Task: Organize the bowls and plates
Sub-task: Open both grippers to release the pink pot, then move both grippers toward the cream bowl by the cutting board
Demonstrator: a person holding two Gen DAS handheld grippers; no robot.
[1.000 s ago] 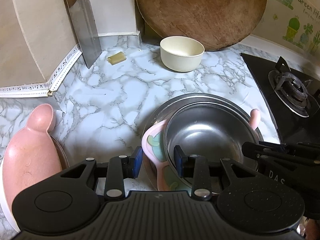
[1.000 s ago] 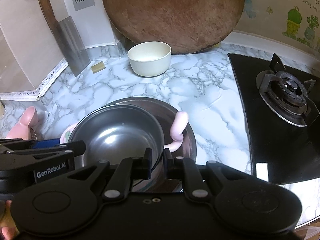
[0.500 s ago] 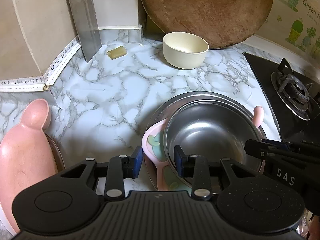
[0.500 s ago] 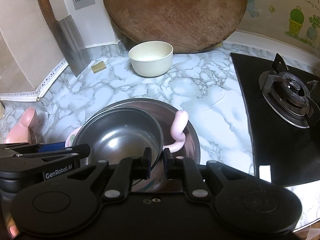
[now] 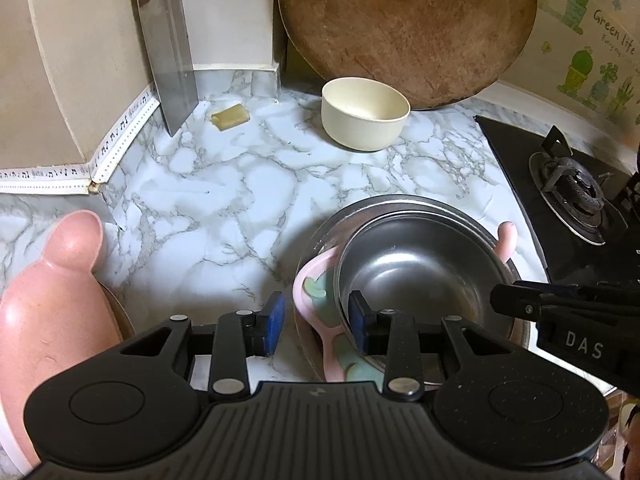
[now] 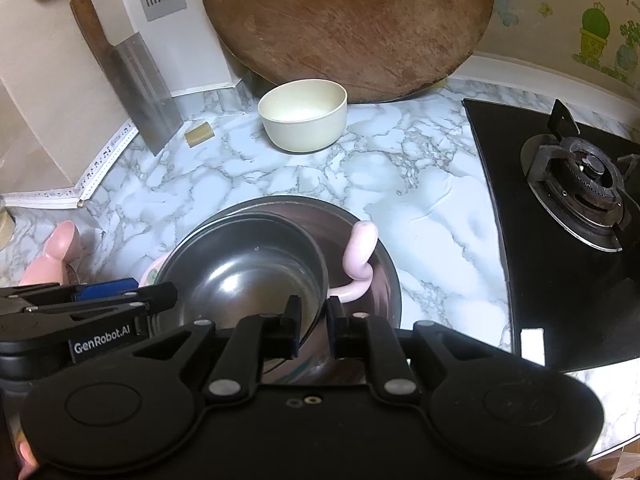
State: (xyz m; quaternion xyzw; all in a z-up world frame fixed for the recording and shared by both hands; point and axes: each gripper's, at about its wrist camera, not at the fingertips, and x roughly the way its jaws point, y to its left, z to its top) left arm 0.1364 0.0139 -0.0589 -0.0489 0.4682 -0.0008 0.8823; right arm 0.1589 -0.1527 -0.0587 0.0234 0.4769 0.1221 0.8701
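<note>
Stacking step — right tongs (image 6: 311, 322) clenched on small steel bowl's (image 6: 244, 276) rim, left tongs (image 5: 316, 322) opening astride stack rim; next, release fully — fetch cream round bowl (image 5: 365, 118) by table's back edge.

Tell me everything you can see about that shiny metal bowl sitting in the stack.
The steel bowl is round, smooth and reflective, empty inside, sitting upright. It rests on a pink child's plate that lies in a wider metal basin on the marble counter. The right gripper is clamped on its near rim. The left gripper straddles its other edge, jaws opening, pads not pressing on it.
</note>
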